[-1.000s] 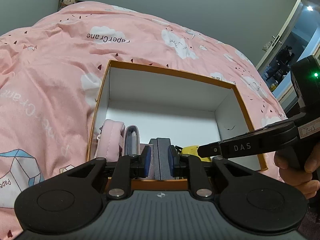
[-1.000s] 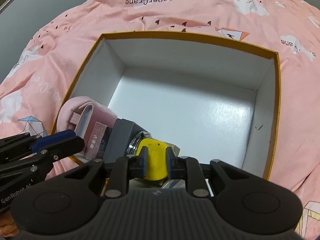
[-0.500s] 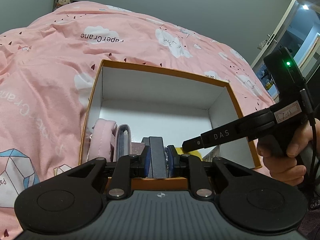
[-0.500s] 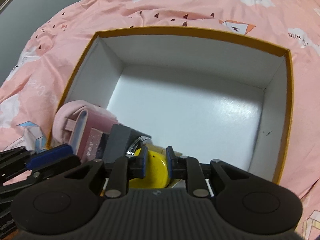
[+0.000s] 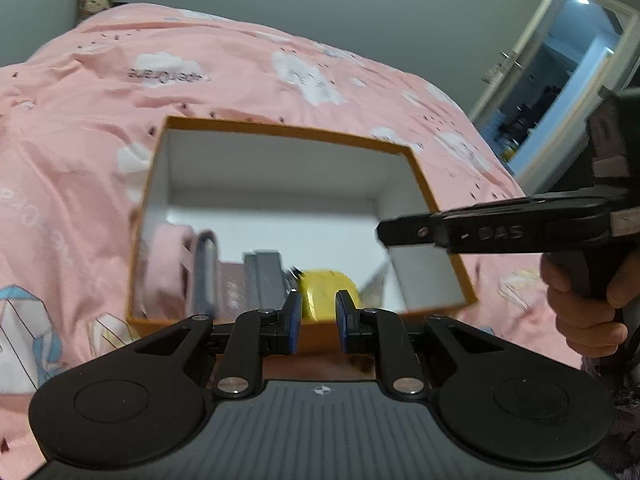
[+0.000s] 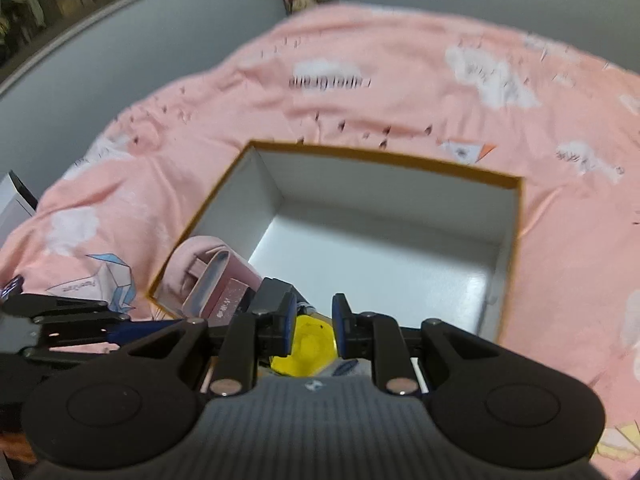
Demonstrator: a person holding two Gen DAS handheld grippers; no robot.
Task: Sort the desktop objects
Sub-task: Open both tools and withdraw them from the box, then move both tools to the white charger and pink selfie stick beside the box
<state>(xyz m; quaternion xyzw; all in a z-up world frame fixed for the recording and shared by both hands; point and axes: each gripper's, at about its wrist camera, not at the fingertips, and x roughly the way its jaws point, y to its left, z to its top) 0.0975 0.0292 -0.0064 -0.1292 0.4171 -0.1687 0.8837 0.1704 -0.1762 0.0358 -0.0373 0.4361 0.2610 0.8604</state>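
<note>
While both tongs hang over the near edge of the box [image 5: 423,184], the yellow ball [image 5: 325,293] lies inside near that edge. Left tongs [image 5: 317,322] and right tongs [image 6: 313,322] stand narrowly parted, seemingly gripping nothing.

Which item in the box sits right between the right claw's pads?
The yellow round one, at the near wall; the pink pouch and grey block lie farther left.
</note>
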